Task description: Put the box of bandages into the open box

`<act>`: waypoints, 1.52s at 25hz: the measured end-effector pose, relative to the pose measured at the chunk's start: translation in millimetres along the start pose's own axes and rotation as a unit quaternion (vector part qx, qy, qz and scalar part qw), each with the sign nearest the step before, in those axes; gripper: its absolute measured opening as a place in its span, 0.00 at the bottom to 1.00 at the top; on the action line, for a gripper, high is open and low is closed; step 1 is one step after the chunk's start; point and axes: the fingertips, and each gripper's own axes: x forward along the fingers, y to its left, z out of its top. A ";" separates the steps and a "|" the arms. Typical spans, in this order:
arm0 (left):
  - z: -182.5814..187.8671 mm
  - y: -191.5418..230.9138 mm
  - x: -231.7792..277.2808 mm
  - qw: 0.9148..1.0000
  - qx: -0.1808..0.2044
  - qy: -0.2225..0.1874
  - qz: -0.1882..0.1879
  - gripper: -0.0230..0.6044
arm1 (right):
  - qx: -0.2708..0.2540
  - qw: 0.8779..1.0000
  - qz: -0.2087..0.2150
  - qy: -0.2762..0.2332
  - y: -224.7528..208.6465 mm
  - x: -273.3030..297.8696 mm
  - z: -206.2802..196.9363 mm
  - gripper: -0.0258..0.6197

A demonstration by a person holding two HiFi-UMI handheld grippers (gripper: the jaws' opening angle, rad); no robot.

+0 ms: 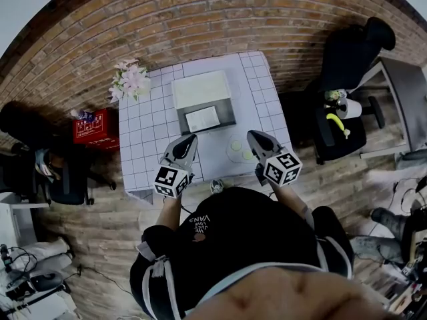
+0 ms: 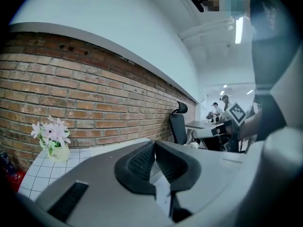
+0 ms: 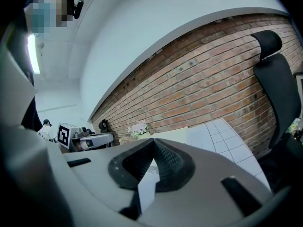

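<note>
The likeliest slip from here is a false finish. I judge the pale flat carton in the dark tray of the open box [image 1: 229, 117], just above the centre of the head view, to be the box of bandages [image 1: 202, 119]. From this height no print on it can be read, and neither gripper view shows it, since both look across the tiled table [image 1: 143, 145] at the brick wall. If the carton needs straightening, both tools are badly set for it. The left gripper [image 2: 155, 142] has its jaws pressed tip to tip with nothing between them, and the right gripper [image 3: 154, 140] is closed and empty in the same way. A poke with closed tips would probably shove the carton, or slide the whole open box along the smooth tiles, rather than seat it. A pale greenish round thing [image 1: 240, 151] sits just left of the right gripper in the lower centre of the frame, and a careless sweep there could knock it. The carton itself lies flat, its edges roughly square to the tray, with a lighter face inside a greyer border. It fills the left and middle of the tray, a dark strip shows at its right, and the box's pale lid stands open behind it.
</note>
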 end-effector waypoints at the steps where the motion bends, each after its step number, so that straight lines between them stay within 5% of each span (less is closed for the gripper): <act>1: -1.3 -3.4 -1.2 1.000 0.000 0.001 0.005 0.06 | -0.001 1.000 0.004 0.001 0.2 -2.0 -0.8 0.03; 15: -18.4 -30.1 -24.6 0.998 0.009 0.017 0.057 0.06 | -0.003 0.999 0.039 0.022 0.9 -12.9 -16.0 0.03; 38: -39.5 -47.7 -42.4 0.994 -0.034 0.019 0.100 0.06 | -0.022 0.995 0.057 0.085 2.6 -15.9 -50.5 0.03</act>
